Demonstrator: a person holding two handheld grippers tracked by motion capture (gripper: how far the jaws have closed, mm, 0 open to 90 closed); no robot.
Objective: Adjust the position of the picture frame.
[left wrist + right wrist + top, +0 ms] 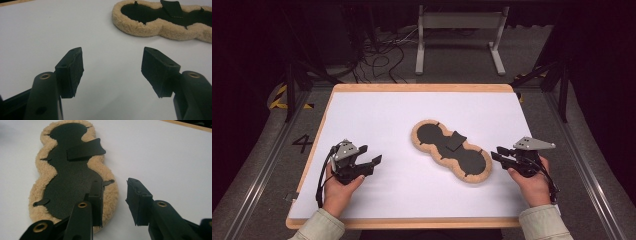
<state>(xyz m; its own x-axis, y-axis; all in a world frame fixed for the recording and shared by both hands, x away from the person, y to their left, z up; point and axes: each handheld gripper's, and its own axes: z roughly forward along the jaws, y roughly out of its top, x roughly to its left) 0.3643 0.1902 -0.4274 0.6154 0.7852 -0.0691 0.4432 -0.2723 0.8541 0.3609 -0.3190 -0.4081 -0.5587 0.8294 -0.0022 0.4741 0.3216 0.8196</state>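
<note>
Fleece pad lies flat mid-table. Right gripper, jaws parted and empty, sits just beside the pad's near end; left gripper, jaws wide and empty, well apart from it.

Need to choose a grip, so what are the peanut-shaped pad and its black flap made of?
The pad looks like tan fleece: a curly, fuzzy rim around a matte black centre, perhaps leather or felt. The flap seems the same thin black sheet, one edge lifted.

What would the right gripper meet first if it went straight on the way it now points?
Probably the fleece-edged pad: the right gripper, jaws open and empty, points at the pad's near end across the white table. One jaw already overlaps its fleece rim; whether it touches is unclear.
</note>
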